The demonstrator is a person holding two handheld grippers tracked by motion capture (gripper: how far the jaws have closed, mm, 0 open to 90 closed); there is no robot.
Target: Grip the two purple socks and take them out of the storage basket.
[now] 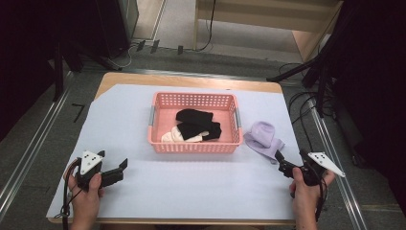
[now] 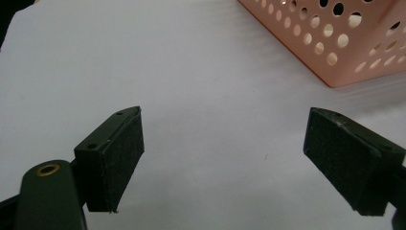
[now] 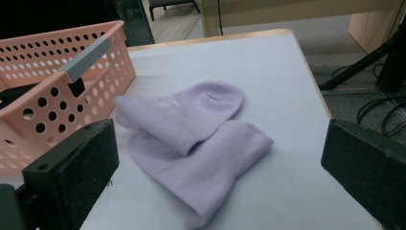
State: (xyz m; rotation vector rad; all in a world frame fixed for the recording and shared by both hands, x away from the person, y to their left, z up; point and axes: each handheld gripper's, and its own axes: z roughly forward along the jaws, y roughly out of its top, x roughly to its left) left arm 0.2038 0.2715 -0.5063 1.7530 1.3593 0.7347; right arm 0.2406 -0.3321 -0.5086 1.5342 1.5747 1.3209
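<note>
A pair of lilac socks [image 1: 263, 136] lies folded on the white sheet, just right of a pink perforated basket [image 1: 194, 146]. In the basket lie black socks [image 1: 196, 122] and a white sock [image 1: 174, 136]. My right gripper [image 1: 290, 155] hovers low just in front of the lilac socks, open. In the right gripper view the lilac socks [image 3: 191, 129] lie ahead of and between the wide-apart jaws of the right gripper [image 3: 220, 167], which do not touch them. My left gripper [image 1: 122, 171] rests at the front left, open and with nothing in it. The left gripper [image 2: 225, 148] points over bare sheet.
A white sheet [image 1: 191, 187] covers the wooden table. The basket [image 3: 52, 91] has a grey handle [image 3: 86, 60] on its right side; the basket's corner [image 2: 344, 52] is ahead and right of the left jaws. Cables and stand legs lie on the floor right of the table.
</note>
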